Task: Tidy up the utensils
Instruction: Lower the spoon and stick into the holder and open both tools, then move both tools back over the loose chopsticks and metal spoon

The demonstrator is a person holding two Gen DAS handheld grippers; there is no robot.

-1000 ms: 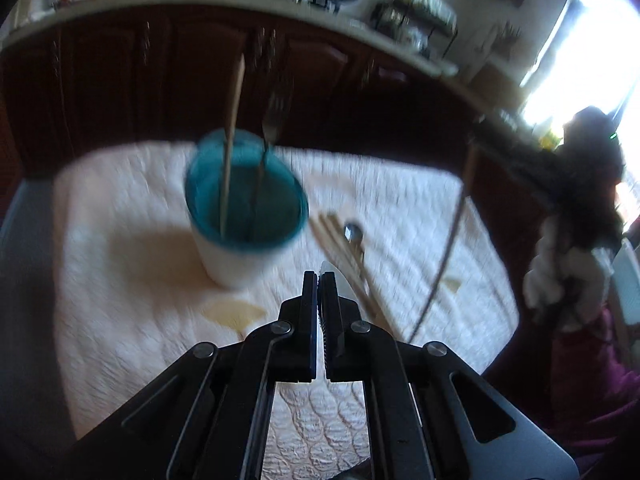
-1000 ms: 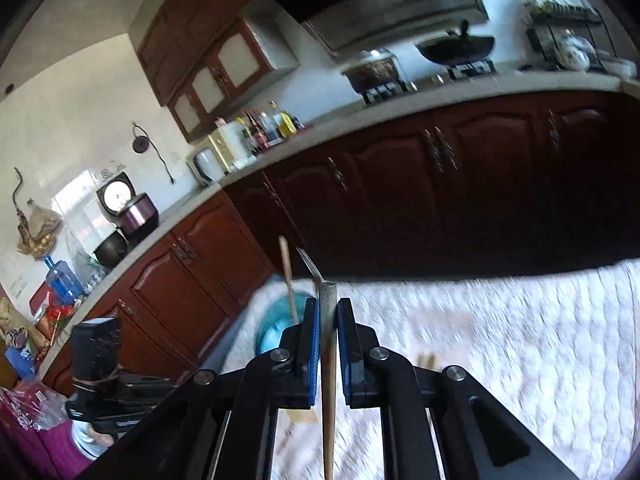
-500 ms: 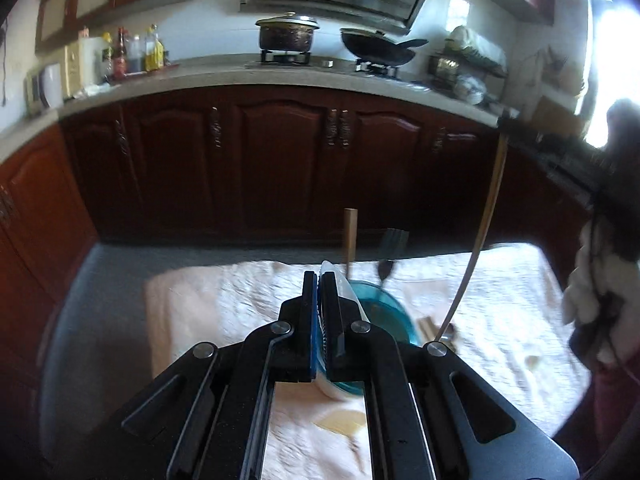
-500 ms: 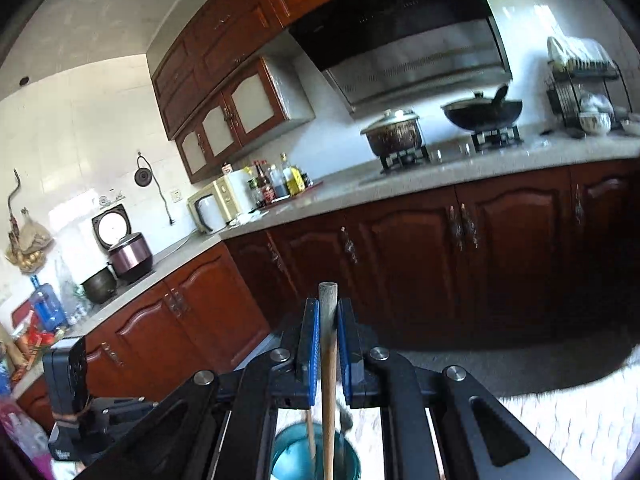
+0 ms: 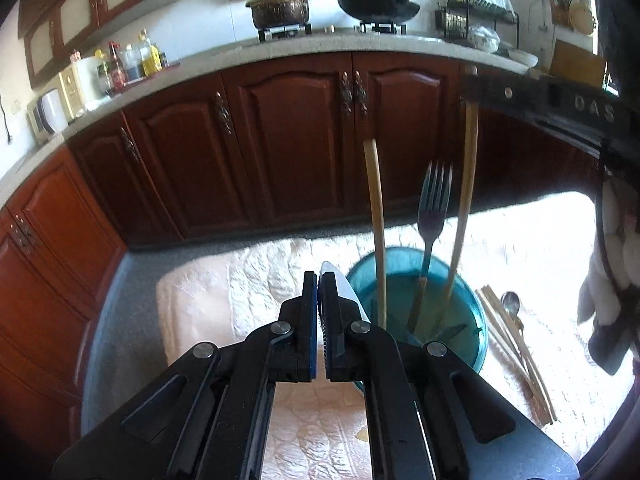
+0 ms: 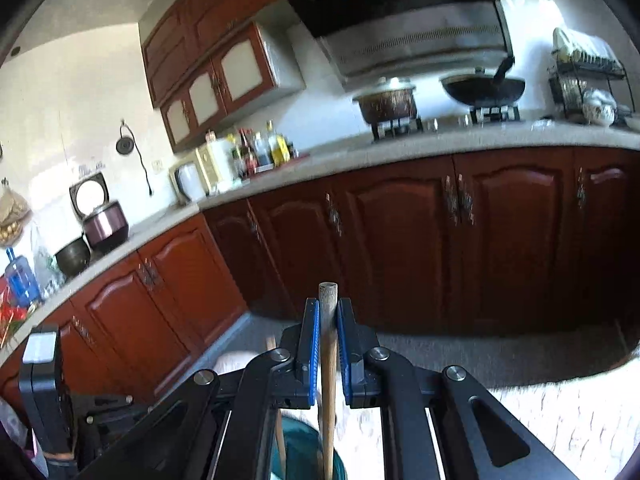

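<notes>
Teal and translucent, the utensil cup (image 5: 416,308) stands on a pale quilted cloth (image 5: 248,280) and holds a wooden chopstick (image 5: 376,232) and a fork (image 5: 430,232) with tines up. A second, longer wooden stick (image 5: 464,200) reaches down into the cup — the right gripper (image 6: 328,344) is clamped on its upper end, which pokes out just above the blue finger pads (image 6: 313,344). The left gripper (image 5: 320,324) has its jaws nearly together on a thin white blade-like piece (image 5: 340,292), just beside the cup's near rim. More chopsticks (image 5: 516,352) and a metal spoon (image 5: 510,304) lie on the cloth to the cup's right. Dark red-brown cabinets (image 5: 296,144) stand behind, with a pot (image 5: 280,8) and a wok (image 5: 380,2) on the stove.
</notes>
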